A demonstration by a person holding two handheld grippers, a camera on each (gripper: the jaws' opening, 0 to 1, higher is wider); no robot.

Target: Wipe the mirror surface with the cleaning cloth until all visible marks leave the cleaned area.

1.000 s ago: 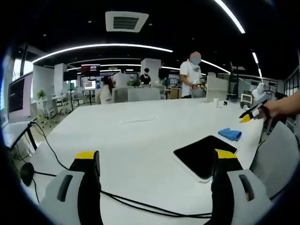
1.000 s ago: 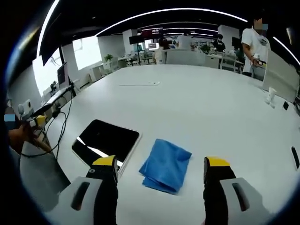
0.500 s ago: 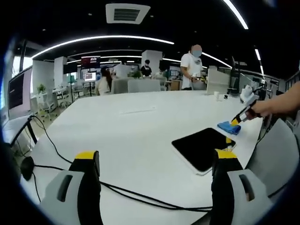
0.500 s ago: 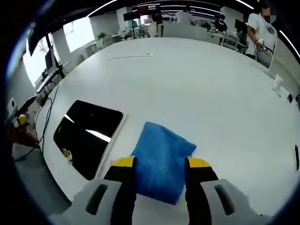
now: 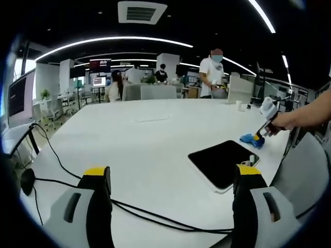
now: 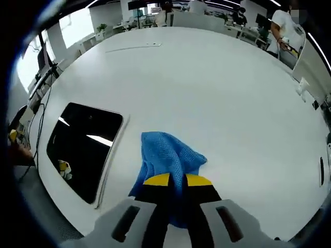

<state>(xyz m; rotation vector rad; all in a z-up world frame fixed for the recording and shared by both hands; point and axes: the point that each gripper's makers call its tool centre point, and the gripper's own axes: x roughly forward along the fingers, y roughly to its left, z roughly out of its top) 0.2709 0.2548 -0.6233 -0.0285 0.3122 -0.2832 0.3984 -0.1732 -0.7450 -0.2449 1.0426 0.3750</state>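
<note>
— How do the fingers stand?

— The right gripper (image 6: 177, 181) has its yellow-tipped jaws pinched together on the cleaning cloth (image 6: 170, 160), a blue, soft, waffle-textured rag bunched into folds between them. In the left gripper view the same right gripper (image 5: 264, 130) appears far off in a person's hand (image 5: 283, 122), with the blue cloth (image 5: 251, 139) at its tip. The left gripper (image 5: 173, 178) stands wide apart, nothing between its grey, yellow-capped jaws.

— And the mirror?

— The mirror (image 6: 83, 147) lies flat on the white table (image 6: 217, 88), just left of the cloth in the right gripper view: a dark, glossy rectangle with rounded corners and a thin pale edge, reflecting bright ceiling strips. In the left gripper view the mirror (image 5: 222, 163) sits near the table's right edge, the cloth beyond its far corner.

— Is the cloth touching the glass?

— It seems apart from it, resting on bare tabletop, though the folds hide the underside.

— Anything else on the table?

— A black cable (image 5: 139, 214) snakes over the matte tabletop past the left jaws. A small yellow-and-white spot (image 6: 64, 166) shows in the mirror; I can't tell what it is. Beyond, a person in a white shirt (image 5: 212, 77) stands in an open office.
</note>
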